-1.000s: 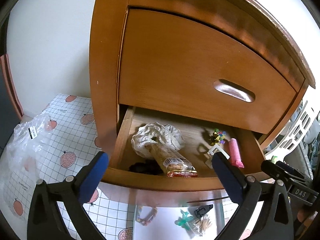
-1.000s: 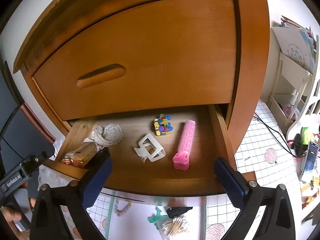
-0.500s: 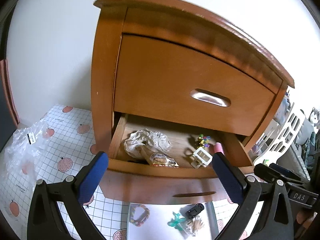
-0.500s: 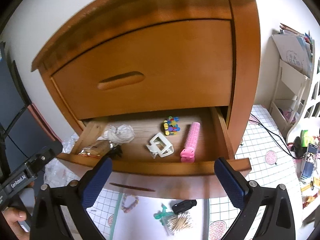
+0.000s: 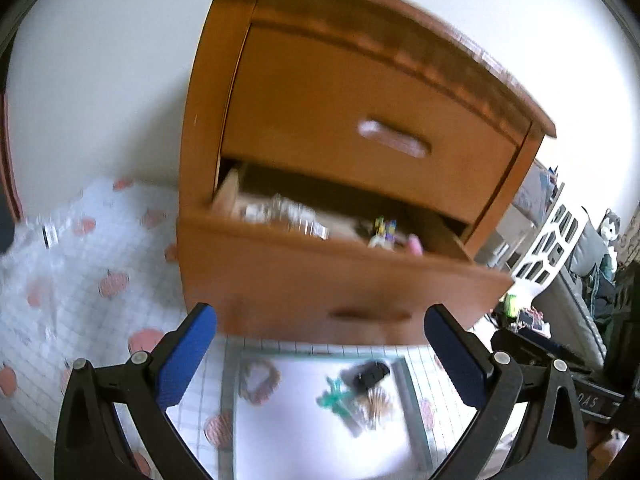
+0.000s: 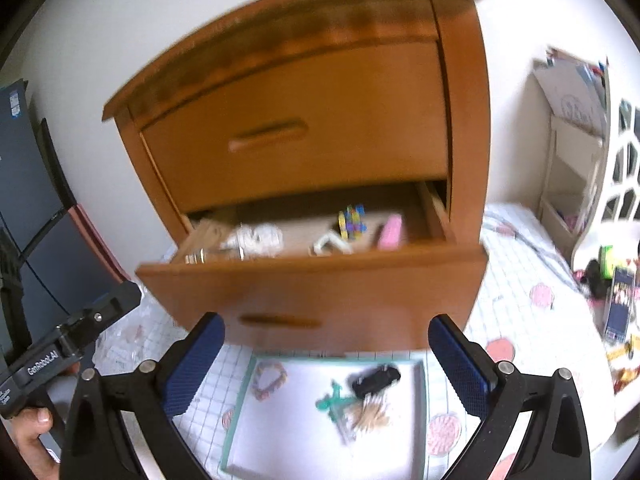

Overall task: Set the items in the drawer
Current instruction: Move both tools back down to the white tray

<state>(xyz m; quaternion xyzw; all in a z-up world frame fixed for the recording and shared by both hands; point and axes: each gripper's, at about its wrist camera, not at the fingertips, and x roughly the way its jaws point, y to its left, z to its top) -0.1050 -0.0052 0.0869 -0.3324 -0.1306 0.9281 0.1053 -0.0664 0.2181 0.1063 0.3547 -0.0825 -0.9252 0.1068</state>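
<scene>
Both the left gripper [image 5: 320,354] and right gripper [image 6: 326,362] gape wide, empty. Just beyond the right jaws, on the white tray [image 6: 240,400], lie a light, stiff black clip [image 6: 376,378], best pinched across its body, and a limp beaded bracelet [image 6: 269,380]. Farther off, the open drawer [image 6: 312,292].

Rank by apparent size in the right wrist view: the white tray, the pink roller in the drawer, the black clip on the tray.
1. White tray, clearly largest.
2. Black clip.
3. Pink roller, which looks close to the clip but sits farther away and blurred, so that order is unsure.
</scene>
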